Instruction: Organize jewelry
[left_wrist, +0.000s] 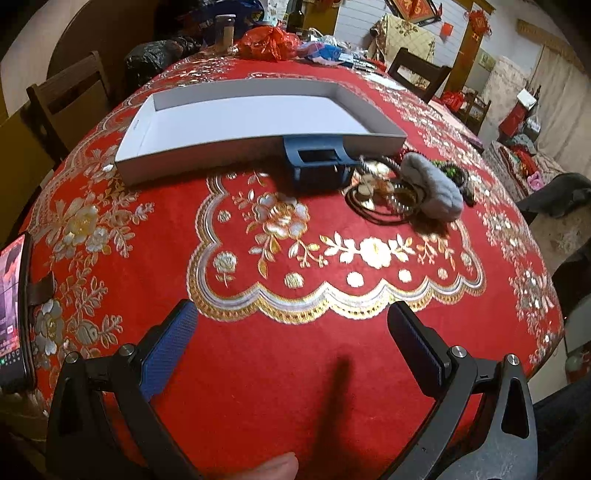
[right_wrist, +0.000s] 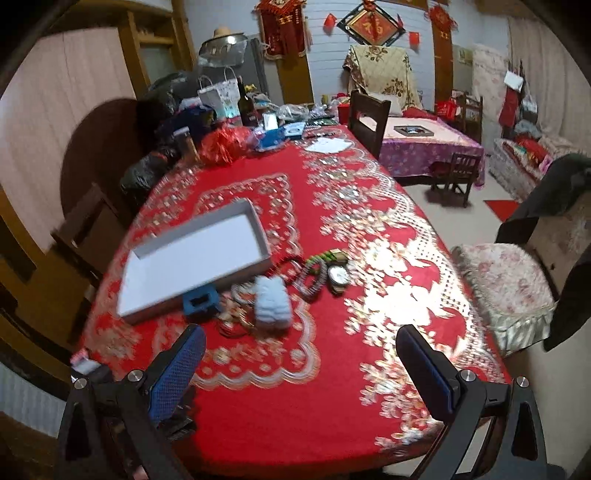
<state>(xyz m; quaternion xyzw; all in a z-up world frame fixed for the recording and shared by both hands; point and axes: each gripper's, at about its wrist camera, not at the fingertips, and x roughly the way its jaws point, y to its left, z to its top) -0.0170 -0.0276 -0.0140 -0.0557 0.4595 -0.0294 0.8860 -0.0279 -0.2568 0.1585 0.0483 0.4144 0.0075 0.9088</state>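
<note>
A long table is covered with a red tablecloth (left_wrist: 258, 369) that has gold and silver flower patterns. On it lies a shallow white box (left_wrist: 255, 118), open on top, and nothing is visible inside it. Touching the near wall of the box stands a small blue hair claw clip (left_wrist: 317, 166). Just to the right of the clip lies the pile of jewelry (left_wrist: 384, 195): dark cord loops, beaded strings and some pale pieces, all tangled together, and I cannot separate them clearly. A fluffy grey scrunchie (left_wrist: 432, 184) lies on the right part of this pile. In the right wrist view the picture is blurred by motion, but a wristwatch (right_wrist: 338, 275) with a round pale dial is seen to the right of the pile, and beside it a beaded bracelet (right_wrist: 312, 278) and some green beads (right_wrist: 321, 256). The left gripper (left_wrist: 291, 343) is above the near part of the cloth, well apart from the jewelry, with its jaws spread wide and nothing between them. The right gripper (right_wrist: 301, 362) also has its jaws wide apart and holds nothing. A fingertip (left_wrist: 273, 467) shows at the bottom edge of the left wrist view. A phone (left_wrist: 13, 314) with a lit screen stands at the left edge of the table. At the far end of the table are a red plastic bag (right_wrist: 221, 144), a dark bottle (right_wrist: 246, 101) and other clutter.
</note>
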